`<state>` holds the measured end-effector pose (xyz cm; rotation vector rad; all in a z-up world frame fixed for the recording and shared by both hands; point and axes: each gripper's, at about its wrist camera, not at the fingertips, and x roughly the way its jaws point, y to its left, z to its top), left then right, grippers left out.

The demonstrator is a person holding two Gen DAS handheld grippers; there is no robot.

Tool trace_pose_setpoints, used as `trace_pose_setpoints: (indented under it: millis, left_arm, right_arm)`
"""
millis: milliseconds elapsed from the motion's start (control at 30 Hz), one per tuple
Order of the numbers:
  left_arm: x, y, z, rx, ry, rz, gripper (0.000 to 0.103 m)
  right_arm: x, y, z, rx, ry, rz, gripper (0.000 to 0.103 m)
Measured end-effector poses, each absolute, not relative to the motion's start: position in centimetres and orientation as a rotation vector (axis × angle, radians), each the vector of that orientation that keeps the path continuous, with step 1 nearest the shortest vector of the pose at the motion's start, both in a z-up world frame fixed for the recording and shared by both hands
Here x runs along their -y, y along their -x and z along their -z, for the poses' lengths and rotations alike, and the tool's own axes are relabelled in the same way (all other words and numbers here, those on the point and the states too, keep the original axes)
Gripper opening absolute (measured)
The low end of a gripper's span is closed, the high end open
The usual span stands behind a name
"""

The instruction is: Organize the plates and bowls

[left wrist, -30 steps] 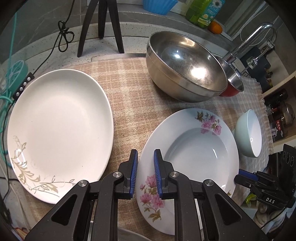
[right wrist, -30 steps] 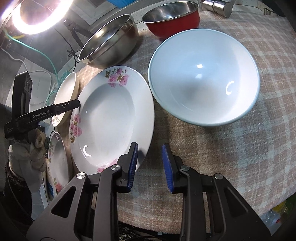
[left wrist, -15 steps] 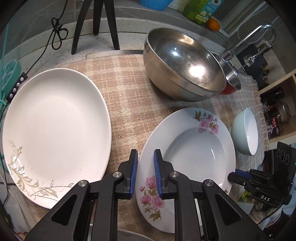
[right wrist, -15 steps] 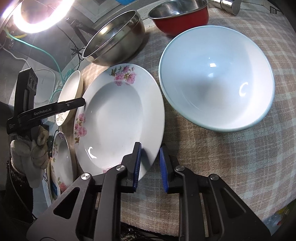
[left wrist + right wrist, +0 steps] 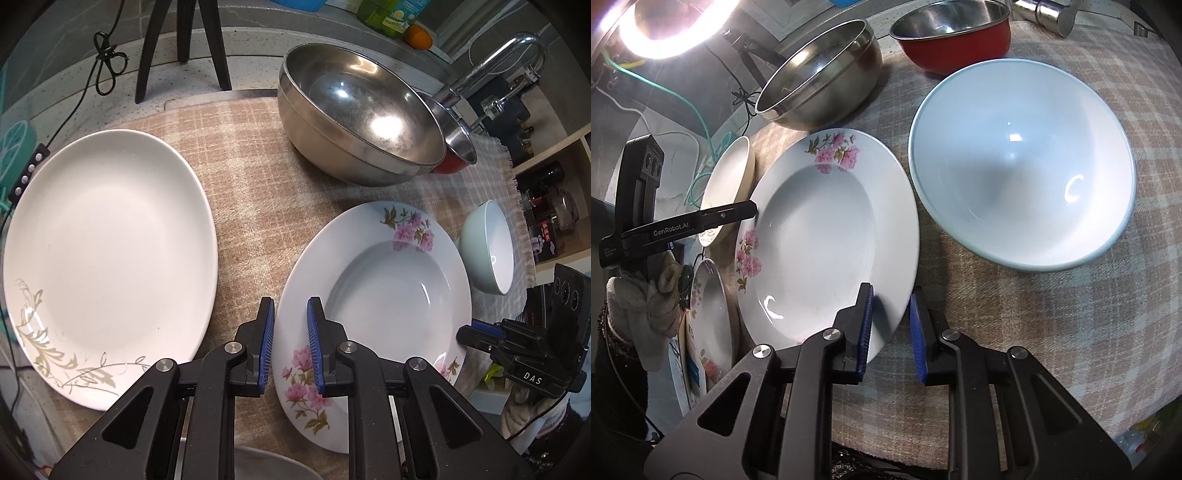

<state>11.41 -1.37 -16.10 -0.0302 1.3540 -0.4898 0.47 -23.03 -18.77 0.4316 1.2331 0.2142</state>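
A pink-flowered deep plate [image 5: 384, 295] lies on the checked cloth; it also shows in the right wrist view [image 5: 820, 236]. My left gripper [image 5: 290, 332] is slightly open with its fingers straddling the plate's left rim, not clamped. My right gripper [image 5: 891, 328] is slightly open with its fingers astride the plate's near right rim. A white oval plate [image 5: 103, 254] lies to the left. A pale blue bowl [image 5: 1023, 162] sits right of the flowered plate. A large steel bowl [image 5: 358, 110] and a red bowl [image 5: 953, 33] stand behind.
A second flowered plate [image 5: 709, 317] sits low at the left beyond the cloth edge. A faucet [image 5: 495, 62] and tripod legs [image 5: 184, 44] stand at the back. A ring light [image 5: 665, 26] glares top left. Shelves with jars [image 5: 550, 206] are on the right.
My right gripper moved forward onto the flowered plate's rim and its jaws narrowed. My left gripper shifted slightly closer to the plate's left rim, gap unchanged.
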Motion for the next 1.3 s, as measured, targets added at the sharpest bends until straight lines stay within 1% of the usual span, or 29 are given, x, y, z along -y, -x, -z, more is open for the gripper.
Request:
trace_pose_setpoints:
  millis: [733,1300]
  left_arm:
    - [2.5,-7.4,16.1,-1.356,0.026,0.466,0.016]
    - [3.0,-5.7,16.3,-1.356,0.027,0.463,0.016]
  right_arm:
    - [24.2,2.4,18.6,-1.259,-0.397,-0.233,0.020]
    - [24.6,3.7,18.7,-1.266,-0.385,-0.227,0.021]
